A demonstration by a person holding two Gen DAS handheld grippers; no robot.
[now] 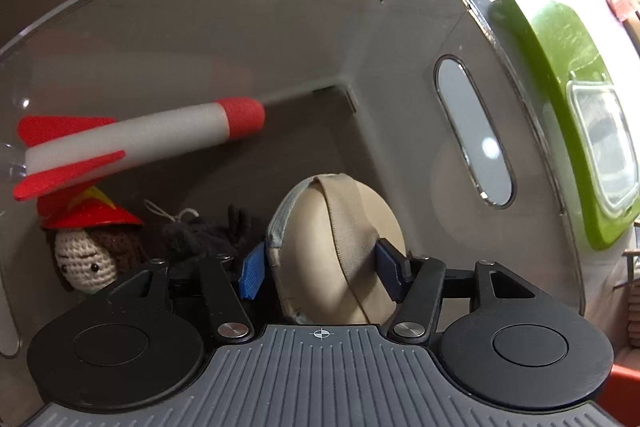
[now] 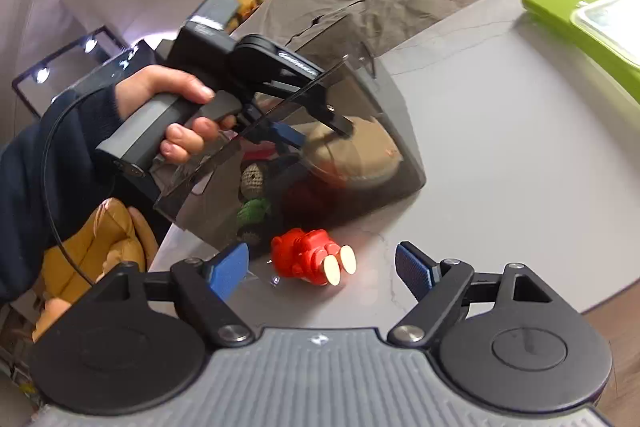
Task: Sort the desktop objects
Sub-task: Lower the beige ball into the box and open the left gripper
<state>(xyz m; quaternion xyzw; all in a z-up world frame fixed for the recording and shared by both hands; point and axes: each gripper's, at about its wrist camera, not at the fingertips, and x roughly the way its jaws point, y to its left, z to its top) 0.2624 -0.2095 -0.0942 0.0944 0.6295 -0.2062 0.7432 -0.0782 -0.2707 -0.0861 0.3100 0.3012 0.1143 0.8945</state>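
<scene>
Toys go in the smoky bin (image 1: 400, 39), so the left gripper (image 1: 320, 267) reaches down inside it pinching a tan pad (image 1: 340, 247) to drop, while the right gripper (image 2: 320, 267), jaws wide and empty, faces a red bear (image 2: 308, 255) beside the bin.

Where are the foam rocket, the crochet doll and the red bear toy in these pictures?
foam rocket (image 1: 132, 141): left wrist view, on its white body.
crochet doll (image 1: 82, 265): left wrist view, on its face.
red bear toy (image 2: 304, 253): right wrist view, on its red body.
</scene>
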